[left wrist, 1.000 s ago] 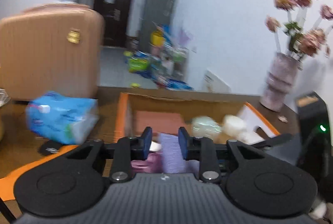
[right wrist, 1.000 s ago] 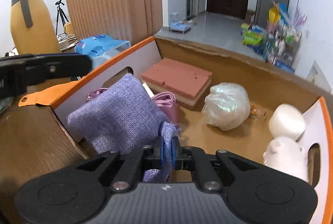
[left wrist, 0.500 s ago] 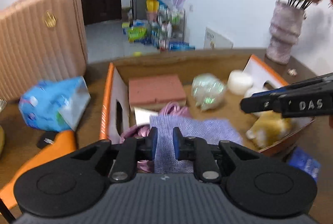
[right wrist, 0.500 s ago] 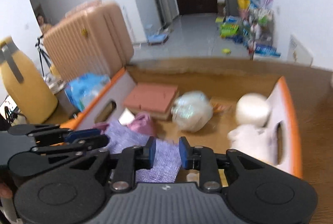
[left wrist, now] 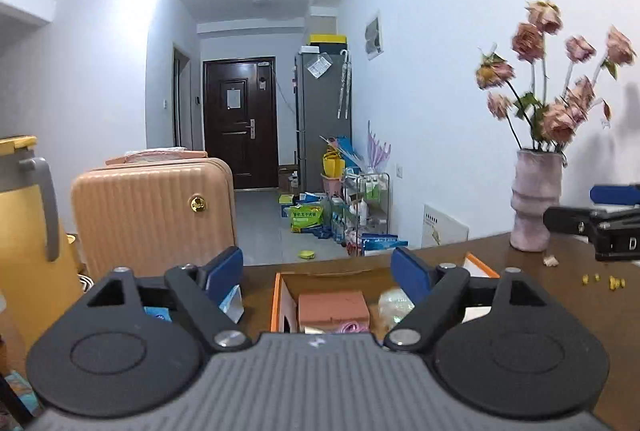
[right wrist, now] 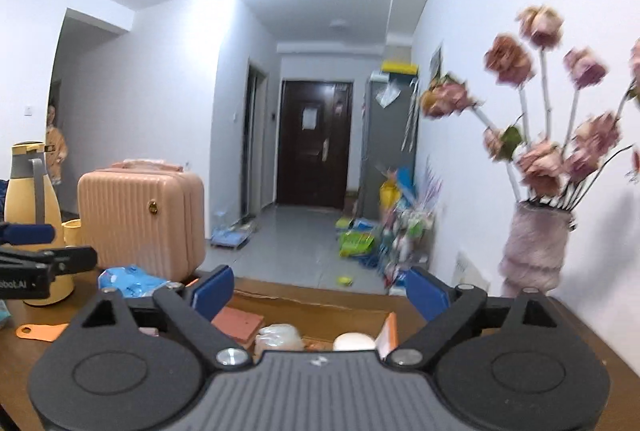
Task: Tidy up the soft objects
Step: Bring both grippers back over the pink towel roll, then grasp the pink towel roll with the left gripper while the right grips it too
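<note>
Both the left claw and right claw hang spread and empty above the orange-edged cardboard box on the brown wooden bench; the terracotta sponge block and pale soft ball lie inside. A careless sweep rightward risks toppling the ribbed pink flower vase

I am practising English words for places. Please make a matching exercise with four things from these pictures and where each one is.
Things:
1. terracotta sponge block
2. vase of flowers
3. pink suitcase
4. yellow thermos

Places:
a. far left on the table
b. inside the cardboard box
c. right of the thermos
d. by the right wall, past the box

Pairs: 1-b, 2-d, 3-c, 4-a
</note>
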### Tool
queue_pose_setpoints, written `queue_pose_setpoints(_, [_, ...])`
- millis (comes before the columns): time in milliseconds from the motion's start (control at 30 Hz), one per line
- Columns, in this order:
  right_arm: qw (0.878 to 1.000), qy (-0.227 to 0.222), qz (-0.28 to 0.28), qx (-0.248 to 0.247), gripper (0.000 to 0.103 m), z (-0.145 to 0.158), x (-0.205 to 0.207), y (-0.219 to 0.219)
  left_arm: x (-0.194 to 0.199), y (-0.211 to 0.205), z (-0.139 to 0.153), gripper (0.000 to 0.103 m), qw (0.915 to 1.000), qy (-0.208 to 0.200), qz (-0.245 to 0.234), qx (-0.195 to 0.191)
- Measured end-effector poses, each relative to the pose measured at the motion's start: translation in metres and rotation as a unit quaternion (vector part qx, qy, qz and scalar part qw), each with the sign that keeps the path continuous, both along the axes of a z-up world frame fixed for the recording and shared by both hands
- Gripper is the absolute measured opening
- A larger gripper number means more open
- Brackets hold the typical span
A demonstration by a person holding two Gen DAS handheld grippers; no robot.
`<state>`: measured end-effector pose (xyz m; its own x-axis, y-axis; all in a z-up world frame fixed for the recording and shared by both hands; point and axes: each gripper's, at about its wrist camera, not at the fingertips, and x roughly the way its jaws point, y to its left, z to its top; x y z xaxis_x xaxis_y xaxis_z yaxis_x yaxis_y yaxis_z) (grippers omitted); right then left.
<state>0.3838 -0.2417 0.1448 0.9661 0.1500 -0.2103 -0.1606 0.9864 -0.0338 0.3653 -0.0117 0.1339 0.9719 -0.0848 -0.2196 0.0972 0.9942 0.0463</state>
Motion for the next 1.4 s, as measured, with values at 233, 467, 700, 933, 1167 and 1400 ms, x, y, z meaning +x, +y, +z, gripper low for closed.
queue_pose_setpoints(233, [1.0,-0.004,-0.002,0.016,0.094,0.01,-0.029,-0.004,-0.029,-0.007,0.004,0.084,0.9999,-0.007,-0.01,-0.006])
queue_pose_setpoints(467, [0.999,-0.027,-0.003,0.017,0.094,0.0,-0.074,-0.002,-0.08,-0.003,-0.007,0.09,0.9996,-0.01,-0.003,-0.026])
queue_pose_setpoints(700, [0.999,-0.023,0.011,0.033,0.095,-0.055,-0.169,-0.009,-0.179,-0.005,-0.049,0.097,0.9979,-0.013,-0.028,-0.057])
queue_pose_setpoints(933, [0.995,0.052,0.036,0.073,0.097,-0.115,-0.254,-0.008,-0.242,-0.003,-0.106,0.102,0.9881,0.091,-0.08,-0.095])
queue_pose_setpoints(1167, [0.992,0.095,0.038,0.077,0.097,-0.134,-0.262,-0.003,-0.241,-0.002,-0.116,0.102,0.9882,0.115,-0.073,-0.071])
queue_pose_setpoints(1400, [0.991,0.109,0.023,0.079,0.094,-0.138,-0.226,-0.016,-0.195,-0.006,-0.118,0.103,0.985,0.142,-0.056,-0.081])
